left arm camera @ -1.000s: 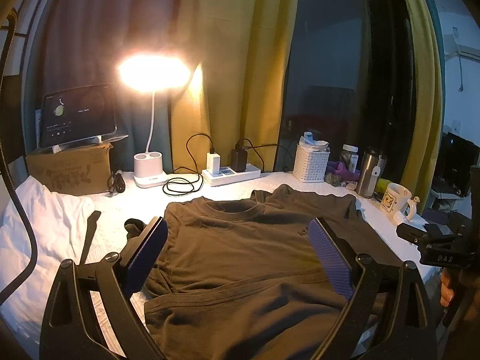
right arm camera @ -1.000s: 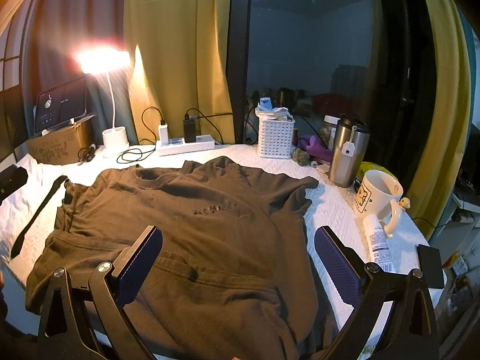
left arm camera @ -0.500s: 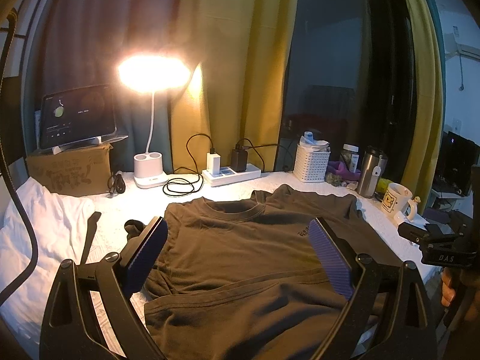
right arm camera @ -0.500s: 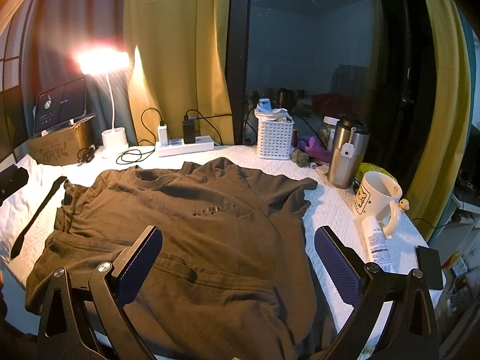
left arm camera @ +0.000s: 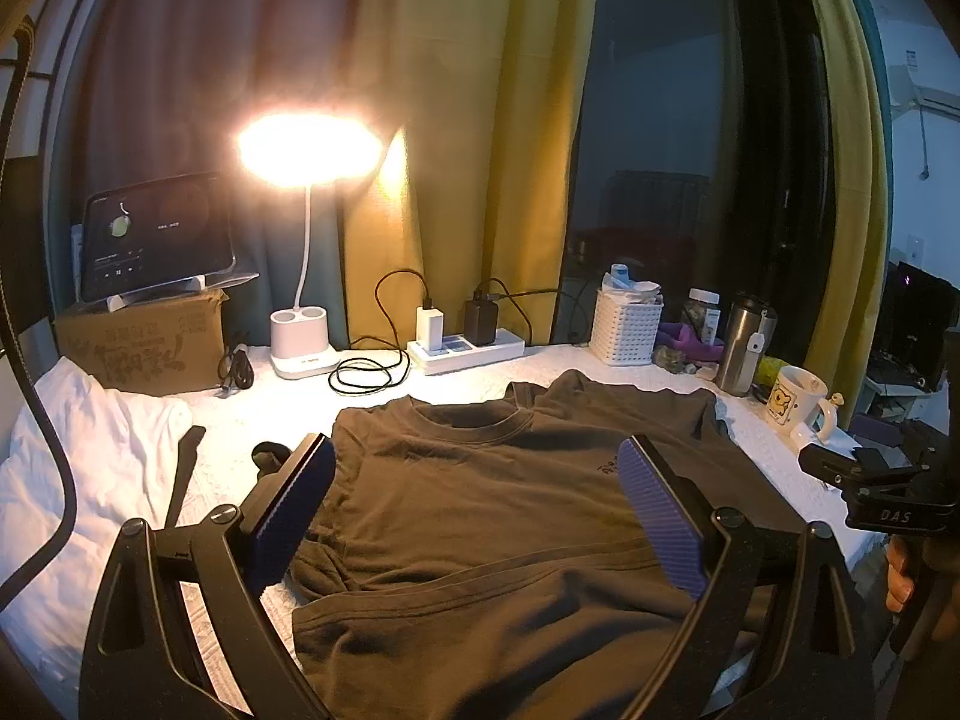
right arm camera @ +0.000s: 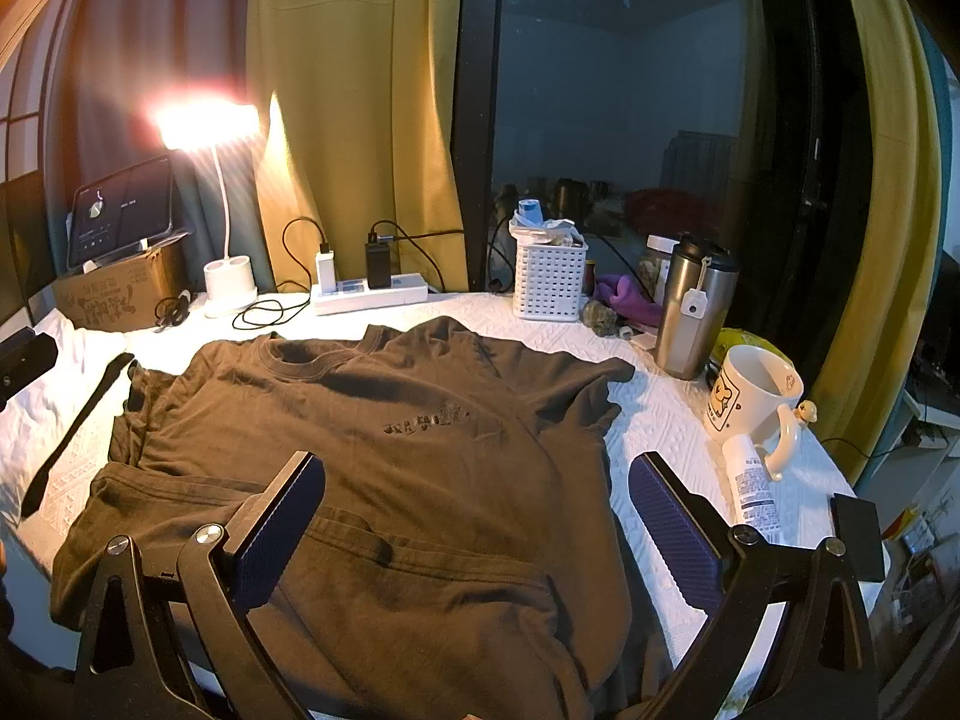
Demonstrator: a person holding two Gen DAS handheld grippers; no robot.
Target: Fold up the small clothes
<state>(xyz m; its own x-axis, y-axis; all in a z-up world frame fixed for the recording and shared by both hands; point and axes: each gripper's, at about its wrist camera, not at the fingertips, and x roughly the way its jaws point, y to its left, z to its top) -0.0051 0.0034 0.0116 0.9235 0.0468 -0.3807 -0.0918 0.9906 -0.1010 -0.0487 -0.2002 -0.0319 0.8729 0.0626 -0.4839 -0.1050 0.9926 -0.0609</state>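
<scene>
A dark brown t-shirt (left arm camera: 480, 516) (right arm camera: 390, 456) lies spread on the white table cover, collar toward the window, its lower part turned up in a loose fold near me. My left gripper (left arm camera: 474, 504) hovers open above the shirt's left half, blue pads wide apart, nothing between them. My right gripper (right arm camera: 474, 516) is open over the shirt's lower right side, its right pad past the shirt's edge. In the left wrist view the right gripper's body (left arm camera: 876, 492) shows at the far right, held by a hand (left arm camera: 900, 576).
A lit desk lamp (left arm camera: 306, 348), power strip (left arm camera: 465, 351) with cables, tablet on a cardboard box (left arm camera: 144, 348), white basket (right arm camera: 549, 282), steel tumbler (right arm camera: 690, 312), mug (right arm camera: 753, 396), tube (right arm camera: 750, 480) and dark phone (right arm camera: 858, 534) ring the shirt. White cloth (left arm camera: 78, 456) lies at left.
Almost nothing has moved; both grippers hold their places, with only a slight shift of the right wrist view.
</scene>
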